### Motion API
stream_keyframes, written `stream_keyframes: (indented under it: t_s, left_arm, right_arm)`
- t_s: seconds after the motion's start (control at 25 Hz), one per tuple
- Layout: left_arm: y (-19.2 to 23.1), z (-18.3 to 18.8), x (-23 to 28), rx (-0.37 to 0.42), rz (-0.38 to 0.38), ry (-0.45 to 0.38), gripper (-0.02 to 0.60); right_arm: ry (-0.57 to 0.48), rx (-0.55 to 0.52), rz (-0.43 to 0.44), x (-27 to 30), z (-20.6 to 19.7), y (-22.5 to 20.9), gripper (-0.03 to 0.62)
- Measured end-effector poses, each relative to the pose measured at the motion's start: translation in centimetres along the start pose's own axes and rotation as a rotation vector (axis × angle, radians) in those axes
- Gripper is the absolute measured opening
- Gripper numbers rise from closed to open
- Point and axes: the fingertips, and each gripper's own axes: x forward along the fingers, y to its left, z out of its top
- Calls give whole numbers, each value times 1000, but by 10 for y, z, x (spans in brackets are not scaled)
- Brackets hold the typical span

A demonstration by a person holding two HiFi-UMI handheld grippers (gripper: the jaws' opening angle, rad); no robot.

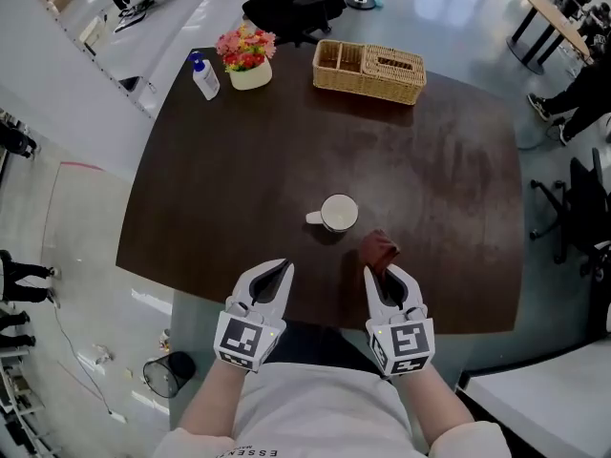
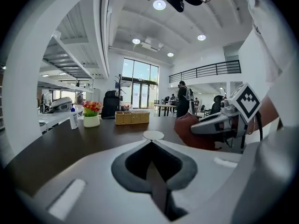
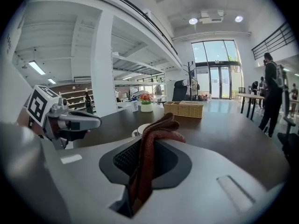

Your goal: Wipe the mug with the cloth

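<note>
A white mug [image 1: 338,212] stands upright on the dark brown table [image 1: 220,208], handle to the left. My right gripper [image 1: 374,273] is just in front of it and to its right, shut on a dark red cloth [image 1: 378,249] that bunches out past the tips. In the right gripper view the cloth [image 3: 152,148] is clamped between the jaws, with the mug [image 3: 139,129] behind it. My left gripper [image 1: 284,269] hovers at the table's near edge, left of the mug, shut on nothing. In the left gripper view its jaws meet, and the mug's rim [image 2: 153,135] shows beyond.
At the far side stand a wicker basket [image 1: 368,70], a pot of flowers [image 1: 248,57] and a small bottle [image 1: 204,76]. Office chairs [image 1: 291,8] sit beyond the table. A black bin [image 1: 169,373] is on the floor at the lower left.
</note>
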Motion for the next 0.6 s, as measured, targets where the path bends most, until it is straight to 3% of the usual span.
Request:
stream_keyframes:
  t_s: [0.24,0.44,0.6]
  left_arm:
    - [17,-23,36,-3,-79,51,6]
    - [35,-45,77,87,-148,122,79]
    - [36,-55,101,157,-258,168,126]
  right_arm:
    - [23,2,102,27,-4,16,80]
    - [50,-31,228,56,-8,43,80]
    - [86,-39,302,68,-15,60,80]
